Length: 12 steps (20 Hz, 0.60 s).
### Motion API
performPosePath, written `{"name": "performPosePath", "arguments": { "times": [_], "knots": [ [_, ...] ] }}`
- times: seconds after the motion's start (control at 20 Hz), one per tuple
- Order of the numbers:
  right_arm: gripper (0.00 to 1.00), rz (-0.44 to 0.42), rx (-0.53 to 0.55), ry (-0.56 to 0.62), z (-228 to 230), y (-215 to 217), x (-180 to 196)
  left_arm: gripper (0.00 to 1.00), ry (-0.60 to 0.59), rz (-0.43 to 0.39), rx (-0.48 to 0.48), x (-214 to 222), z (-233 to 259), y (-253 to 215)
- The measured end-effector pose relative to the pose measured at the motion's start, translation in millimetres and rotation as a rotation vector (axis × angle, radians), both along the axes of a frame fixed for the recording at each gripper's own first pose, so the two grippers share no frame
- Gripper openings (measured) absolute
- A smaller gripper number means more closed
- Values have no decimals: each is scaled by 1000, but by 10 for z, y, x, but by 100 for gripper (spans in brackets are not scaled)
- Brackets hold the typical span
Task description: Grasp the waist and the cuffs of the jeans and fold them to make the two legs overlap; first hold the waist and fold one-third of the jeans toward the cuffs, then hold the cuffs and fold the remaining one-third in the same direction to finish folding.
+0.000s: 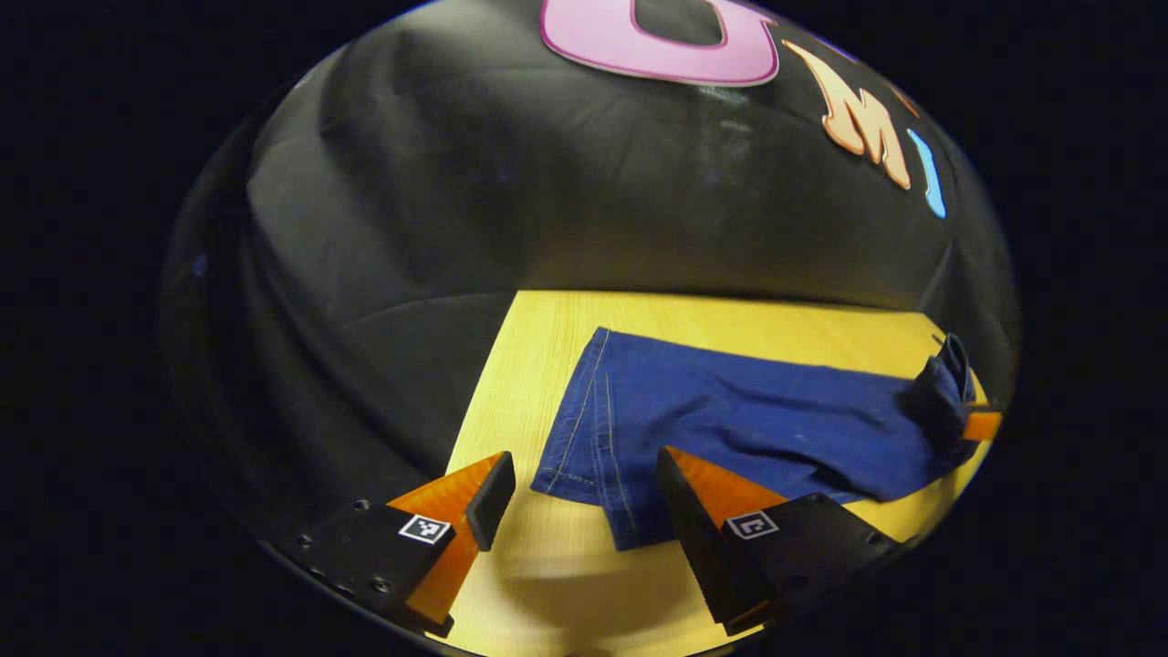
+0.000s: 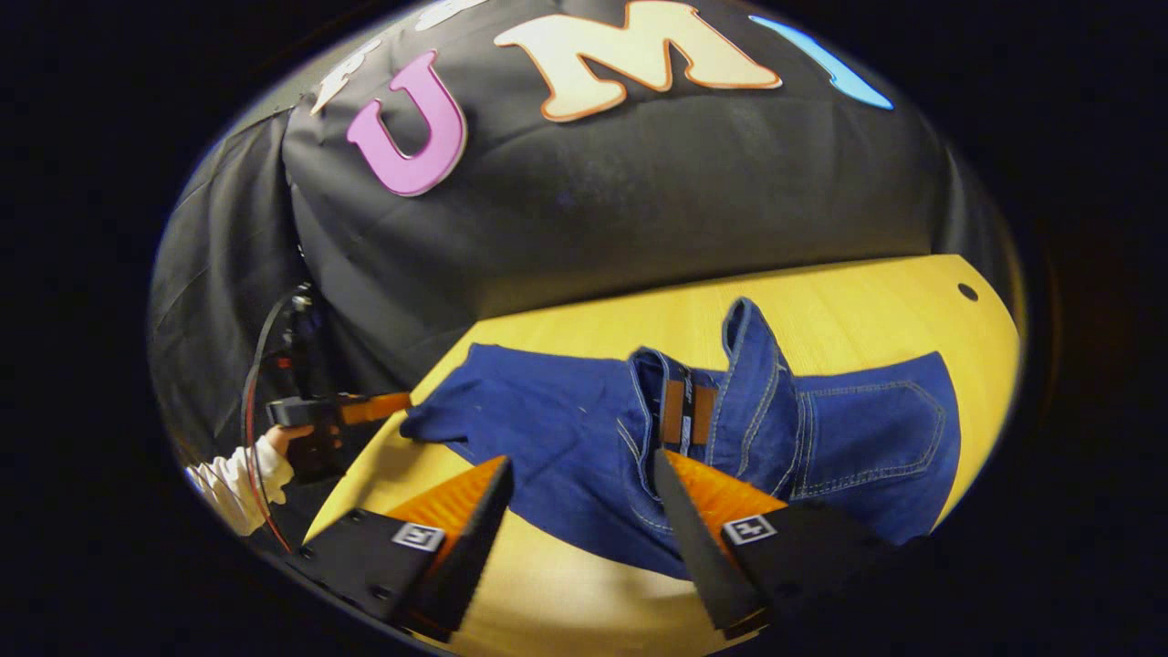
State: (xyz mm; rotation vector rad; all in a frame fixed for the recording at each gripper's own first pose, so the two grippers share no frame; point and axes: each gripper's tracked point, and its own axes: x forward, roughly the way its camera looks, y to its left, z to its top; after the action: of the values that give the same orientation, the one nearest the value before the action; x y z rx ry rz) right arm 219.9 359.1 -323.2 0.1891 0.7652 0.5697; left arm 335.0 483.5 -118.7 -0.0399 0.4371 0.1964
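Jeans (image 1: 730,411) are spread on the worktop (image 1: 547,383) ahead of both spread tongs (image 1: 584,506) (image 2: 579,511); one denim layer alone could be pinched, skewing the legs' overlap.

1. No word, number or brand name can be made out on any object in either view.
2. On the left gripper (image 1: 584,470), a small white square tag (image 1: 425,528) with a black block pattern sits on the black mount behind one finger. A second tag (image 1: 751,525) sits behind the other. Both are coded marks, not letters.
3. The right gripper (image 2: 579,470) carries two similar square tags (image 2: 419,537), one behind each finger.
4. The jeans (image 2: 547,429) have a brown waistband patch (image 2: 673,411). Any print on it is too small to tell.
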Motion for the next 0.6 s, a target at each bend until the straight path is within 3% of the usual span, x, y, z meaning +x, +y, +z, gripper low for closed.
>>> {"name": "performPosePath", "arguments": {
  "times": [0.05,0.25,0.45,0.6],
  "knots": [
    [98,-4,-17,-20,57,-81,-18,93,24,-16,9,37,-72,4],
    [99,-33,-79,-38,208,-428,-88,94,71,-25,4,85,-244,30],
    [99,-102,-154,-44,357,-960,-167,93,41,-20,-52,64,-235,-22],
    [98,-176,-175,-28,465,-1306,-275,81,33,-42,-68,118,-254,-135]
  ]
}}
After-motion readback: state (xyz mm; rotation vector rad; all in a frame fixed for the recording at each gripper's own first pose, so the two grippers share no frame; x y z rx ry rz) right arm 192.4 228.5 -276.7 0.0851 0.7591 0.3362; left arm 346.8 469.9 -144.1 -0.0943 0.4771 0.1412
